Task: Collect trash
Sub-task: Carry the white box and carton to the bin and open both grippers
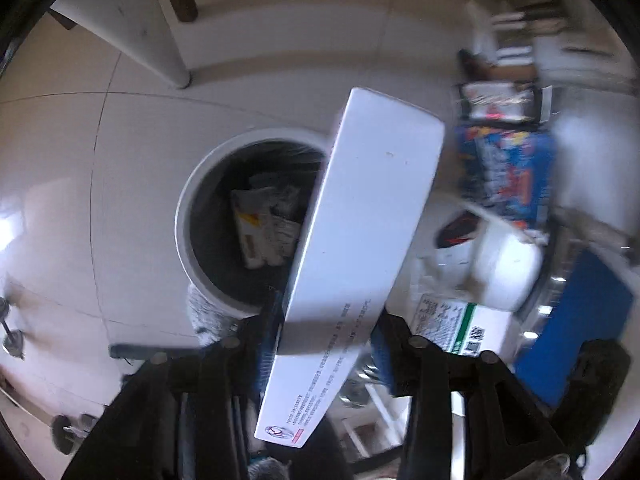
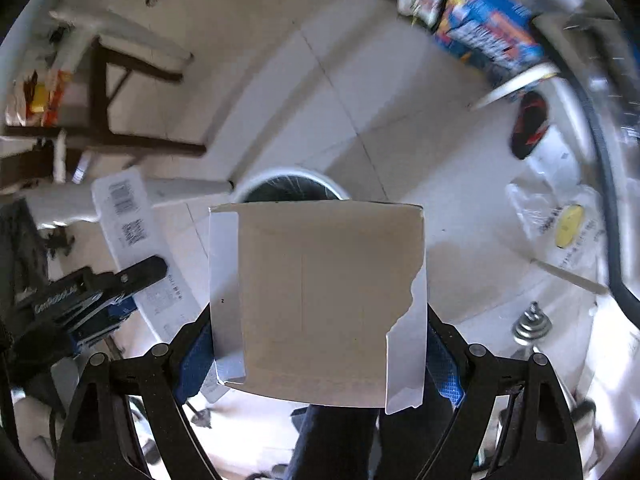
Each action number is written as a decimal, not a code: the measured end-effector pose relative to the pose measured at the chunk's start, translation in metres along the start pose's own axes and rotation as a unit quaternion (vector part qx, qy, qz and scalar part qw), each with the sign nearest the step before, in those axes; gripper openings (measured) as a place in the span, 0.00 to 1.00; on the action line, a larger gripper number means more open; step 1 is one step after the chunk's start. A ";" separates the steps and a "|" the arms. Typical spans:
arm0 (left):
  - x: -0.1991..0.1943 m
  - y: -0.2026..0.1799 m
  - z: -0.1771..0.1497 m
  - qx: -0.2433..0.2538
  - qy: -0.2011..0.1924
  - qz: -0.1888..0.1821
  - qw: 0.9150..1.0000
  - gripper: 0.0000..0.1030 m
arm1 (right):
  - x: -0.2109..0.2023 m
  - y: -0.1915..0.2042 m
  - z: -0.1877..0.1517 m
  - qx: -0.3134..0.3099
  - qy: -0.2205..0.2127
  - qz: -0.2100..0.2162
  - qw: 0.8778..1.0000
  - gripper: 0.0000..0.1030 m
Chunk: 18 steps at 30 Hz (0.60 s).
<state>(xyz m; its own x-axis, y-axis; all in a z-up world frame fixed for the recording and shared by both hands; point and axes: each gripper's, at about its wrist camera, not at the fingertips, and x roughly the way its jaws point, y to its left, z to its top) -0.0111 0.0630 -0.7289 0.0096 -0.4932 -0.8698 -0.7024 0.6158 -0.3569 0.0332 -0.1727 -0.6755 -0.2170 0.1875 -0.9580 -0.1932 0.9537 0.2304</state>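
Left gripper [image 1: 324,344] around long white box [image 1: 360,220], right gripper [image 2: 320,344] clamping torn carton [image 2: 320,300], bin's contents [image 1: 264,228] left-view only.

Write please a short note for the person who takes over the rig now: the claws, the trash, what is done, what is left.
Left claw: long white box between its pads, above the edge of the bin; whether it grips is unclear.
Right claw: shut on a flat cardboard box, with the bin just beyond it.
Done: some paper trash is already in the bin.
Left: drop both boxes in; the clear wrapper on the floor probably comes next.
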 end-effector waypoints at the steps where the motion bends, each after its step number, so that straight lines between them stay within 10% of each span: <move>1: 0.014 0.009 0.006 0.002 -0.001 0.005 1.000 0.66 | 0.029 -0.003 0.007 -0.003 0.007 0.004 1.000 0.88; 4: 0.031 0.030 0.010 -0.012 0.000 0.006 1.000 0.94 | 0.089 -0.002 0.022 -0.013 0.034 0.021 0.999 0.89; 18: -0.003 0.044 -0.024 0.041 -0.101 0.155 0.982 0.94 | 0.129 0.009 0.023 -0.053 0.039 -0.018 0.998 1.00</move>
<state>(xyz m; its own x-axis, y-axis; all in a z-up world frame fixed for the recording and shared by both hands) -0.0588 0.0768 -0.7339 -0.0476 -0.1475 -0.9879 -0.6339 0.7688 -0.0843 0.0258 -0.1347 -0.8013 -0.2809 0.1304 -0.9508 -0.3021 0.9283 0.2166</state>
